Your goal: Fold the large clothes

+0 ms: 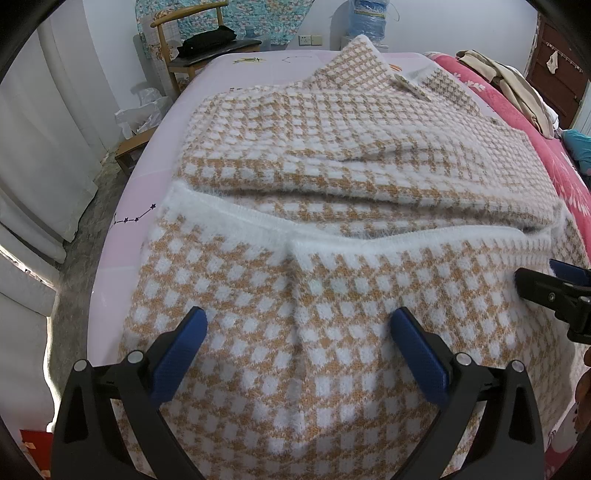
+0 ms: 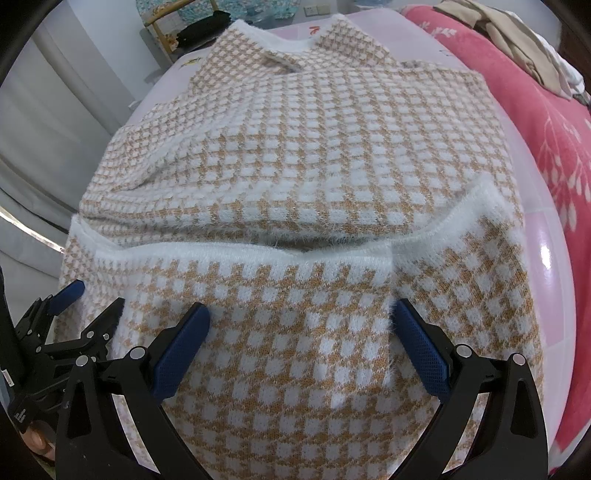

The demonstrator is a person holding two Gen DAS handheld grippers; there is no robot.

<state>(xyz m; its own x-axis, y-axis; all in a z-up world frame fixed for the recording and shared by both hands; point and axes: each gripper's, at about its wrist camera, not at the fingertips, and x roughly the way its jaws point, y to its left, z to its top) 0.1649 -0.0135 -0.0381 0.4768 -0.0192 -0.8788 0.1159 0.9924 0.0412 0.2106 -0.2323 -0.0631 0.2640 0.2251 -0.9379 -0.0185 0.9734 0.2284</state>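
Pale walls and white curtains (image 1: 44, 155) close off the left of the room, with a wooden chair (image 1: 192, 48) and a water bottle (image 1: 369, 18) at the far end. Below them I see the bed, its pink sheet (image 1: 147, 177) bare along the left edge and a red floral blanket (image 2: 554, 140) running down the right side with beige clothes (image 1: 498, 81) heaped on it.

Spread across the sheet is the task's garment, a fuzzy orange-and-white checked sweater (image 2: 314, 155). Its collar end points away from me and its long axis runs straight ahead from both cameras. The near part looks already turned up over the body, so the white ribbed hem (image 1: 369, 236) lies crosswise in front of the jaws, roughly halfway up the pile.

My left gripper (image 1: 295, 339) sits over the left portion of that turned-up panel, jaws spread wide apart, gripping nothing; whether the blue pads (image 1: 181, 347) rest on the knit or hang just above it I cannot tell. My right gripper (image 2: 299, 332) is beside it over the right portion, jaws equally wide apart and empty, with a vertical seam of the knit just inside its right pad.

Each arm is about equally near the hem, which lies a little ahead of both. I judge the coming move depends on that: both jaws would have to reach forward to the white edge, or back to the near fold, and travel along the sweater's long axis together to keep the fold square.
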